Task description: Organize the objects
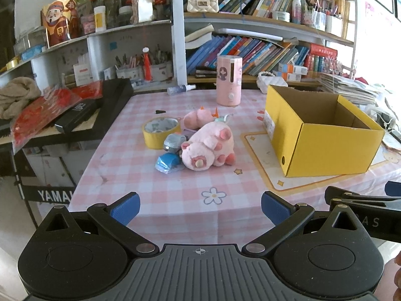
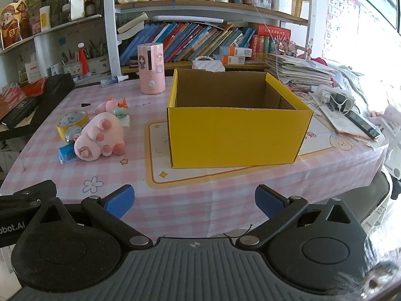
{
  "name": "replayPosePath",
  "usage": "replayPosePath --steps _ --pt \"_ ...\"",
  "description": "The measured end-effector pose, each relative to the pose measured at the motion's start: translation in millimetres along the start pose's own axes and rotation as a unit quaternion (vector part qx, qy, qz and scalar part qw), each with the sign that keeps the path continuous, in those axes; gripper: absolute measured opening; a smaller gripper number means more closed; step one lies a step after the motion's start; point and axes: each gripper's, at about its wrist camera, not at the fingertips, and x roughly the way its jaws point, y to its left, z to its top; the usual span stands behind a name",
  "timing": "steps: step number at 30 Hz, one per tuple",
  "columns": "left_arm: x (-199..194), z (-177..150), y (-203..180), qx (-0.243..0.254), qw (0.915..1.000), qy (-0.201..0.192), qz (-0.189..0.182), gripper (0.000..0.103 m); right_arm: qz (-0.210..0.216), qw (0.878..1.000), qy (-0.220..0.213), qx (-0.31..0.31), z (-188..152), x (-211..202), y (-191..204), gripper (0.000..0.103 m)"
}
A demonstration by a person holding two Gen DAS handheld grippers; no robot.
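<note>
Two spread claws (image 1: pixel 200 209) (image 2: pixel 194 204), one box (image 2: pixel 235 135)

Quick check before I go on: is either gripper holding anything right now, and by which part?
Nothing is held. The left gripper and right gripper are both open and empty at the table's near edge. The pink plush pig lies untouched beside the yellow box.

Two handheld grippers, black bodies w/ blue finger pads

Left gripper (image 1: pixel 200 207): black plastic linkage arms, triangular cut-outs, round silver pivot screws, two big round black discs, grey ribbed centre plate w/ small white crosshair mark; blue pads (image 1: pixel 126 207) textured. Right gripper (image 2: pixel 194 200): same build, same crosshair, blue pads (image 2: pixel 120 202), thin black cable loop near the right pivot. White lettering on each gripper's side as seen from the other cam: "AS" and "obot.AI", partly cut off.
</note>
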Motion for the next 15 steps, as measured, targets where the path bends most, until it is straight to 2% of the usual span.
replayPosePath --steps 15 --pt "2.3 -2.4 4.4 0.016 0.9998 0.000 -0.008 0.103 0.005 1.000 0.005 0.013 -1.8 4.4 3.8 0.103"
